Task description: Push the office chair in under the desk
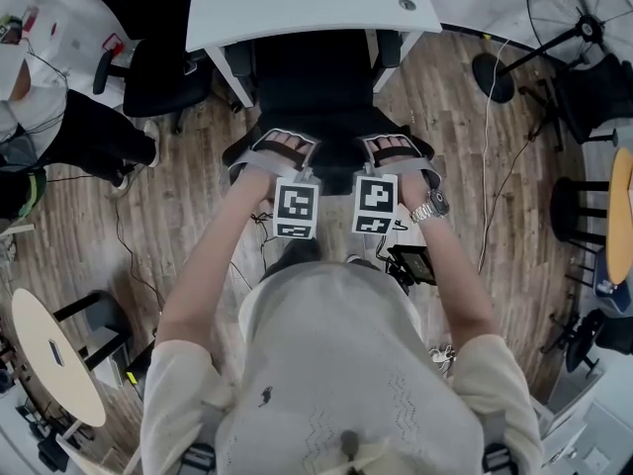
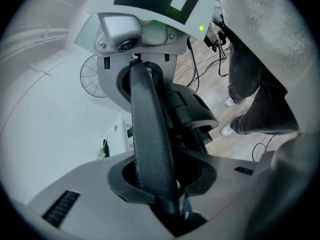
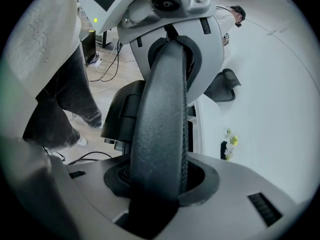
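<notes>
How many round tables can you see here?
2. A pale round table stands at the head view's lower left. A tan round table is cut off by the right edge. Others may be hidden outside the view.

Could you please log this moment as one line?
left tongs: shut on chair | right tongs: shut on chair | chair: front at desk edge

**Head view.** The front of the office chair (image 1: 315,87) was hidden beneath the desk (image 1: 297,8). A seated person (image 1: 69,132) was cut off by the left edge, and a fan (image 1: 584,13) by the upper right corner.

**Right gripper view.** A yellowish item (image 3: 231,143) on the desk was too small to identify.
</notes>
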Demonstrator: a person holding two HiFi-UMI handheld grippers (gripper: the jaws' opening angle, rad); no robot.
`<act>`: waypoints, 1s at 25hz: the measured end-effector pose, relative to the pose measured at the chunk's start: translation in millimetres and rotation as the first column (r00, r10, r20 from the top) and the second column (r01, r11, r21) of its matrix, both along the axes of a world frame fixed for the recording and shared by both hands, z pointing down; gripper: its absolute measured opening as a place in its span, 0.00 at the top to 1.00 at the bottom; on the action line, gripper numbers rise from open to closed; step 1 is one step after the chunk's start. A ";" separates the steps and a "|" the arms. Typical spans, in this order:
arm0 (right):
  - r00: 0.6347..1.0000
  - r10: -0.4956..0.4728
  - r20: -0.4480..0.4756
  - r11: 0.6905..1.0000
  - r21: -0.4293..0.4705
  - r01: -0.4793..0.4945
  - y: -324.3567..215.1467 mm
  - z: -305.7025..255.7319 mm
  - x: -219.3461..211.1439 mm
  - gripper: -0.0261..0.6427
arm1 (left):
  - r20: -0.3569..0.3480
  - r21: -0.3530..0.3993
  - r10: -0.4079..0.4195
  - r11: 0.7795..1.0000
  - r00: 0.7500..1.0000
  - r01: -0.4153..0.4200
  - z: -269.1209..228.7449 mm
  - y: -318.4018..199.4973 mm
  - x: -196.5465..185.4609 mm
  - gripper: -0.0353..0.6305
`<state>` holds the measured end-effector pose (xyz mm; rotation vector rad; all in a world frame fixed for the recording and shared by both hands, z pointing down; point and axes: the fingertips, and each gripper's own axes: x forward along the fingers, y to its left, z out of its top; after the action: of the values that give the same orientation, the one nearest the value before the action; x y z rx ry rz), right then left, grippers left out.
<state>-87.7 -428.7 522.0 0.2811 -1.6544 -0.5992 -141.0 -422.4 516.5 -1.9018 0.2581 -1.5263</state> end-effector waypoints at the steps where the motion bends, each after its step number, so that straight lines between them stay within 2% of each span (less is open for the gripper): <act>1: 1.000 0.001 0.001 1.000 0.002 -0.001 -1.5 0.2 -2.2 0.70 | 0.001 0.002 0.002 1.000 1.000 -0.002 0.1 -1.5 -2.2 0.74; 16: 1.000 0.022 -0.001 1.000 0.006 -0.022 -32.9 4.6 -28.3 0.70 | 0.001 0.006 0.019 1.000 1.000 -0.019 4.7 -33.8 -28.3 0.74; 25: 1.000 0.021 0.001 1.000 0.010 -0.021 -42.1 5.9 -31.7 0.70 | -0.003 0.014 0.021 1.000 1.000 -0.021 5.7 -43.0 -31.1 0.74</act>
<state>-119.4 -470.9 527.9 0.3057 -1.6481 -0.5913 -172.1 -465.4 522.2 -1.8905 0.2487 -1.5037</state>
